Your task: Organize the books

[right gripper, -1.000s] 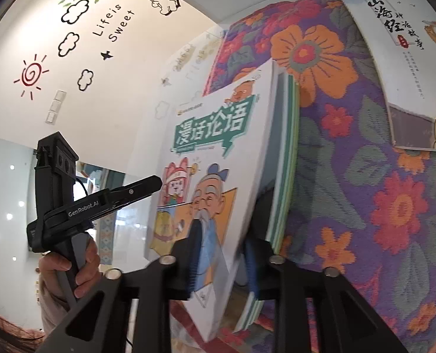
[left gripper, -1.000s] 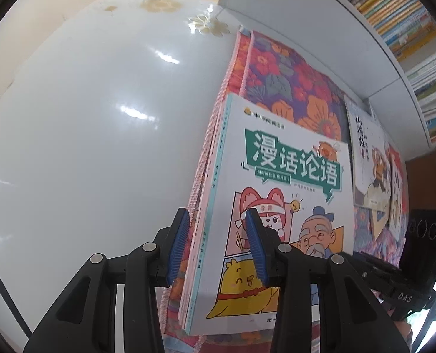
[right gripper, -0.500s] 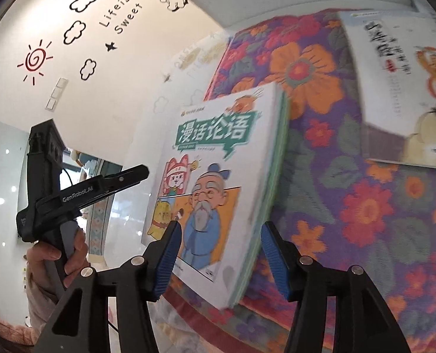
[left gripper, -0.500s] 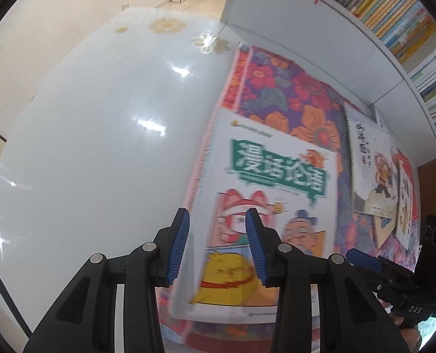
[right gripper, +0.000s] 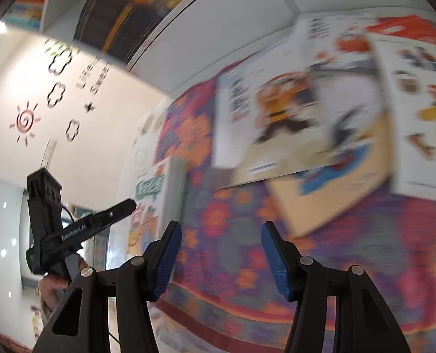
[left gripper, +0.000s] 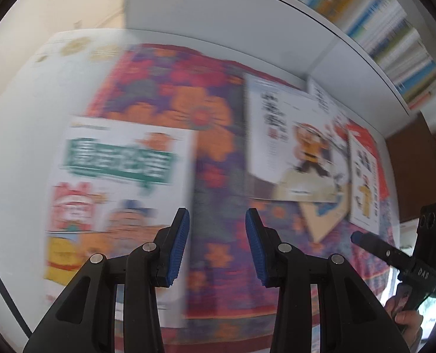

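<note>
Left wrist view: the left gripper (left gripper: 217, 245) hangs released with nothing between its blue pads, over bare floral cloth (left gripper: 218, 153). The green-titled book stack (left gripper: 117, 194) lies flat just left of it, overhanging the cloth's left edge onto the white table (left gripper: 20, 111). Overlapping picture books (left gripper: 300, 147) lie to the right, near the white shelf front (left gripper: 218, 14). The right gripper (left gripper: 354, 237), marked "DAS", shows at the right edge.

Right wrist view: the right gripper (right gripper: 221, 257) is released, empty, above open cloth (right gripper: 350, 264) between stack (right gripper: 156, 200) and picture books (right gripper: 321, 123). Wall lettering is too blurred to read
</note>
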